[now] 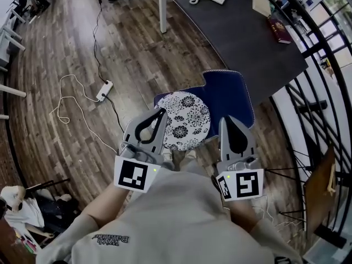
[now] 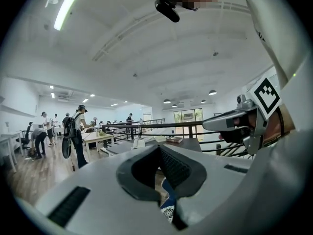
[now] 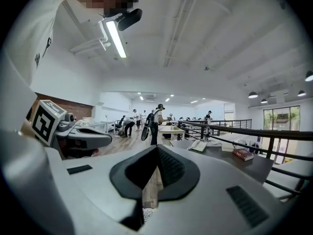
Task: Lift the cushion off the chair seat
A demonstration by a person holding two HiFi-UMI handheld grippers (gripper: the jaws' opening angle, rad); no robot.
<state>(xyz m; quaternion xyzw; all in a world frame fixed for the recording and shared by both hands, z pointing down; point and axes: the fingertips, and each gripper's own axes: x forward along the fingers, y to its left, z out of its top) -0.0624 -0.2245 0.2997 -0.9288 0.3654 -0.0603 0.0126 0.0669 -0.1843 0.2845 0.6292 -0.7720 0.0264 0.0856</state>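
Navy blue padded chair seat on brown wood-plank floor.
Round white black-floral cushion lies on the seat's near-left part.

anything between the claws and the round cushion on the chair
Nothing visible does. The patterned cushion lies bare on the blue chair seat. In the head view the left claw and right claw, both shut, flank it with only open air between.

Left gripper and right gripper — side by side, jaws together.
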